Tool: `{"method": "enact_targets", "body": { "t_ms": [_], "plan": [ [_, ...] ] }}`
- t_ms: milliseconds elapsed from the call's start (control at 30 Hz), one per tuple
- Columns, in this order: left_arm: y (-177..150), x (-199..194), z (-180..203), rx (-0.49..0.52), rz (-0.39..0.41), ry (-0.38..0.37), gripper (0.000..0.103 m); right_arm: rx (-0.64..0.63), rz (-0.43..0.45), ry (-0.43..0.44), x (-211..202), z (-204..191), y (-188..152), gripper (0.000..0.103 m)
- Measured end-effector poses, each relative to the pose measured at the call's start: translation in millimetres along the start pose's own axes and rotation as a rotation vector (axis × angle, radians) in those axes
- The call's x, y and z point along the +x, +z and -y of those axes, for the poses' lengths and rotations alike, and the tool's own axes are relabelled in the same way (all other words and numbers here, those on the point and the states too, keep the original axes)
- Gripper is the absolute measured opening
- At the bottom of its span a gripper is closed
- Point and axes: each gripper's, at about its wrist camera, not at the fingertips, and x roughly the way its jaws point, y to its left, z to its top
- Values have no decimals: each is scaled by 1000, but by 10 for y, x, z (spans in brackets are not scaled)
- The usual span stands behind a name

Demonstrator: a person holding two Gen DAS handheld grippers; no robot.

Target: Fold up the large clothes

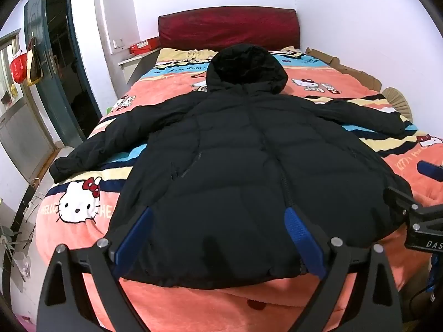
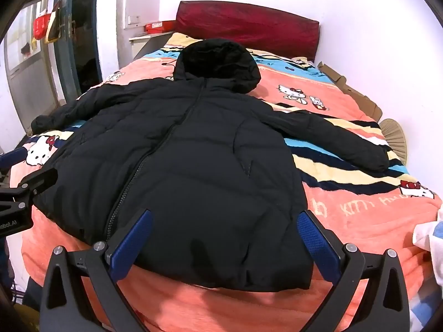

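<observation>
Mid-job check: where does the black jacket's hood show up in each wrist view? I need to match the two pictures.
Left wrist view: the hood sits top centre, slightly right of the middle, just below the headboard.
Right wrist view: the hood sits top centre, at about the middle, with the jacket's body running down toward the right gripper.
Shared landmark: the dark red headboard directly behind the hood in both.

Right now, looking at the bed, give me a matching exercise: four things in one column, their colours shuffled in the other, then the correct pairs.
Things:
1. hooded jacket
2. headboard
3. gripper pads
4. cardboard

Colours:
A. brown
B. blue
C. black
D. dark red

Pairs: 1-C, 2-D, 3-B, 4-A
</observation>
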Motion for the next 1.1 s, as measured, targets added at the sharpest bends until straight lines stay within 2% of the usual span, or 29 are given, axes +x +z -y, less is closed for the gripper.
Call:
{"method": "enact_targets", "body": {
  "t_ms": [300,600,1000,1100],
  "plan": [
    [-13,98,30,7,-16,-41,96,28,24,0,-5,72,17,102],
    [16,131,-4,-5,-34,-54,96,23,-9,2,73,83,59,102],
    [161,160,-61,15,-54,-53,96,-8,-34,-7,116,41,186,102],
    [196,195,-121,-3,-62,-5,96,-21,-30,-10,132,20,219,102]
  ]
}}
